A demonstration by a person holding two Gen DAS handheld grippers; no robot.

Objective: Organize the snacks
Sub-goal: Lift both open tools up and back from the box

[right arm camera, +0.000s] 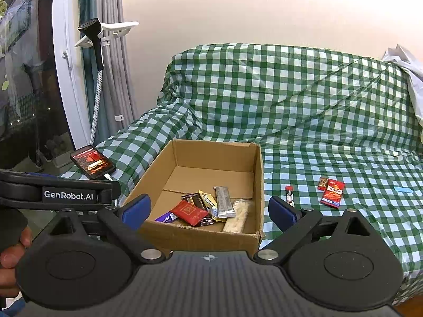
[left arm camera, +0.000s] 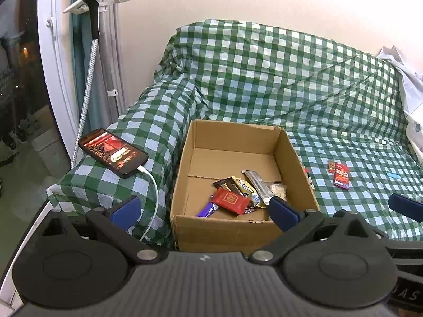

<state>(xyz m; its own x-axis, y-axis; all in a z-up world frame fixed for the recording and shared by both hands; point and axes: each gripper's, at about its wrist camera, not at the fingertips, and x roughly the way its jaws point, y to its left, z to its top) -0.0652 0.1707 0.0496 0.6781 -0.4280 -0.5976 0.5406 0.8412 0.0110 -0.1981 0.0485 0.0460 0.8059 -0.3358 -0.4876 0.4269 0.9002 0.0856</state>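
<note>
Lengthwise, silver bar (right arm camera: pixel 224 202) pointing away

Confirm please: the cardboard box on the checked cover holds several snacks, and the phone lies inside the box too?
Not quite. The phone lies outside the cardboard box, on the checked cover to its left, as the left wrist view shows. The snacks are in the box.

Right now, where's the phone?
Left of the cardboard box in both views: the phone lies on the checkered sofa arm, charging cable plugged in.
</note>
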